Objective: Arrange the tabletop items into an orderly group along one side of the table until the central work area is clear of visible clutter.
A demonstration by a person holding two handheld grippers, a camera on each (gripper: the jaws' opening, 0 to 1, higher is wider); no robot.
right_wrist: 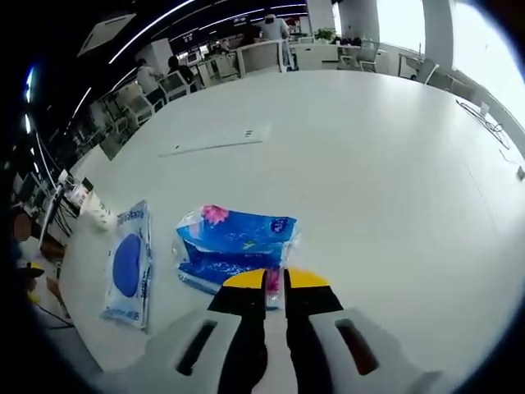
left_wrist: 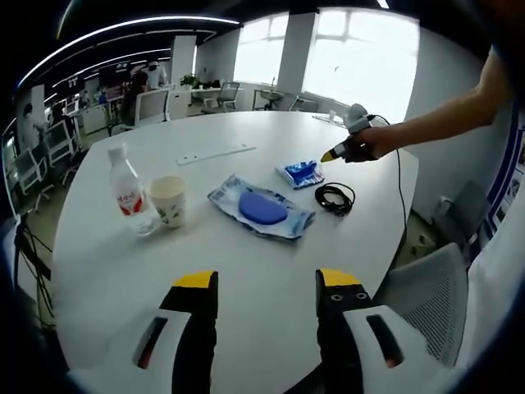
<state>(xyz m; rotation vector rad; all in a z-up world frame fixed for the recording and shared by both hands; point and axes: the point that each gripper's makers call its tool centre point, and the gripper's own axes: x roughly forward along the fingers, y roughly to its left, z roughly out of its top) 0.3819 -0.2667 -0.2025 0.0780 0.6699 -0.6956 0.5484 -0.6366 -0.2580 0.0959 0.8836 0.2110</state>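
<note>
My right gripper (right_wrist: pixel 275 283) had its jaws nearly together on the near edge of the blue tissue pack (right_wrist: pixel 234 246), gripping there, I judged, to drag it sideways. The wipes pouch (right_wrist: pixel 127 267) lay at its nine o'clock. My left gripper (left_wrist: pixel 267 283) hung with jaws apart above the bench (left_wrist: pixel 246 328), bottle (left_wrist: pixel 129 193) and cup (left_wrist: pixel 168 199) at eleven o'clock, cable (left_wrist: pixel 335 198) at one.

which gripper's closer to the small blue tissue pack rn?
Right. The right gripper has its jaws nearly closed at the edge of the tissue pack. The left gripper hovers open at the near table edge, well back from the pack.
</note>
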